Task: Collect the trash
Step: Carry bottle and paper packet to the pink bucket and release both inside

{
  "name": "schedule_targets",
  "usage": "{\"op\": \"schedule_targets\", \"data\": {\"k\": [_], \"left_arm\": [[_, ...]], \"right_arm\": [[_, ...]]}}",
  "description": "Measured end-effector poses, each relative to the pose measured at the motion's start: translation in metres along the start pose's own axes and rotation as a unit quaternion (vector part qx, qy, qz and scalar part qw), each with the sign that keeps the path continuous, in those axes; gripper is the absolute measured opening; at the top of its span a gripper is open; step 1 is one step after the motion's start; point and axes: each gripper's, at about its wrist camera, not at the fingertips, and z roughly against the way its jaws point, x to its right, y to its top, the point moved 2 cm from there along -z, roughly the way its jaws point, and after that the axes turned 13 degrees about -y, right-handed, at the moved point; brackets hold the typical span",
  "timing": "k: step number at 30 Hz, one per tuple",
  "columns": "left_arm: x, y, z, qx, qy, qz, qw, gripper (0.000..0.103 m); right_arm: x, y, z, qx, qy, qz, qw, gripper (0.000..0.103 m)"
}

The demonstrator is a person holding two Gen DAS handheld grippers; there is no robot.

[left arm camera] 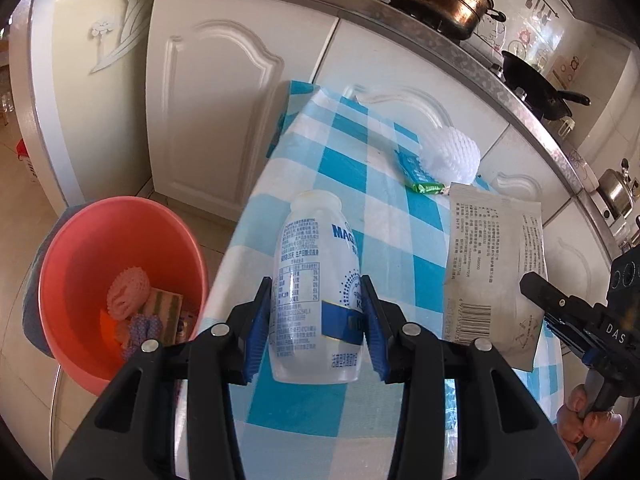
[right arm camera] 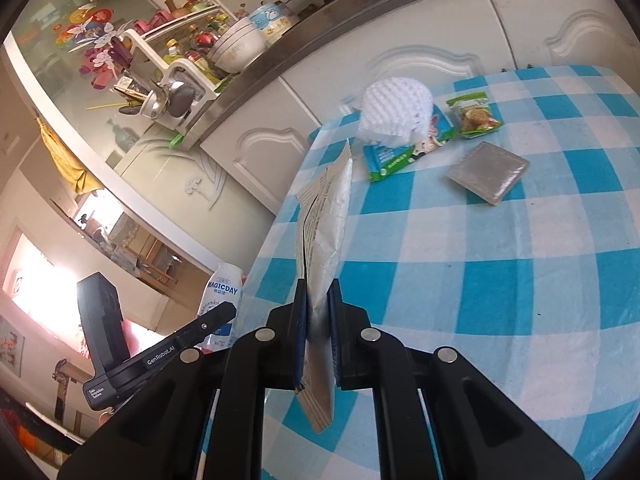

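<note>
The left tongs [left arm camera: 316, 320] have their blue pads pressed on both sides of a white plastic bottle [left arm camera: 316, 280], gripping it low on its body with its neck pointing away, over the left edge of the tabletop [left arm camera: 400, 248] with its blue-and-white checked cloth. The right tongs [right arm camera: 318, 320] are pinched fully together on a flat white printed pouch [right arm camera: 324, 220], which stands on edge above the cloth near that same left edge. Both pieces look lifted and ready for carrying to the red basin [left arm camera: 80, 240], which sits on the floor just beyond the tabletop's left edge and already holds a pink foam net [left arm camera: 128, 292] and other scraps. To do this well, I would bring the bottle fully over the basin's mouth before easing the pads apart, low enough that it does not bounce off the rim, and keep it level so it does not slip through the smooth grip. The pouch is limp and catches air, so it should be let go only when its lower end hangs inside the rim. The two tongs are close together, so moving them one after the other should avoid a knock. Still on the cloth toward the far edge lie a white foam net [right arm camera: 394, 112], a green wrapper [right arm camera: 400, 156], a snack packet [right arm camera: 474, 114] and a clear square sachet [right arm camera: 488, 170].
</note>
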Motion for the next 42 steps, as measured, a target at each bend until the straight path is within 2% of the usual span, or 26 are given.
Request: {"op": "schedule_targets", "data": {"k": [8, 14, 23, 26, 38, 39, 40, 41, 42], "left_arm": [[-0.047, 0.012, 0.034, 0.032, 0.032, 0.027, 0.9986, 0.044], [-0.096, 0.012, 0.041, 0.040, 0.065, 0.067, 0.9948, 0.044], [-0.148, 0.001, 0.034, 0.028, 0.089, 0.111, 0.9894, 0.044], [-0.159, -0.003, 0.031, 0.022, 0.093, 0.123, 0.9878, 0.044], [-0.191, -0.019, 0.017, -0.003, 0.108, 0.149, 0.9830, 0.044], [-0.193, -0.020, 0.014, -0.008, 0.111, 0.148, 0.9827, 0.051], [-0.195, -0.021, 0.012, -0.009, 0.113, 0.146, 0.9827, 0.058], [-0.196, -0.022, 0.011, -0.007, 0.120, 0.144, 0.9822, 0.074], [-0.197, -0.023, 0.011, -0.004, 0.128, 0.141, 0.9817, 0.080]], "right_arm": [[-0.068, 0.006, -0.033, -0.030, 0.039, 0.054, 0.997, 0.011], [-0.112, 0.007, -0.068, -0.060, 0.056, 0.086, 0.993, 0.011], [-0.169, -0.011, -0.128, -0.108, 0.051, 0.146, 0.982, 0.011], [-0.183, -0.020, -0.145, -0.115, 0.036, 0.174, 0.977, 0.011], [-0.205, -0.041, -0.185, -0.146, 0.011, 0.208, 0.967, 0.014], [-0.205, -0.042, -0.185, -0.145, 0.010, 0.209, 0.967, 0.017], [-0.205, -0.042, -0.185, -0.140, 0.010, 0.208, 0.968, 0.030], [-0.205, -0.042, -0.183, -0.133, 0.007, 0.207, 0.969, 0.039], [-0.204, -0.042, -0.181, -0.127, 0.008, 0.203, 0.971, 0.057]]}}
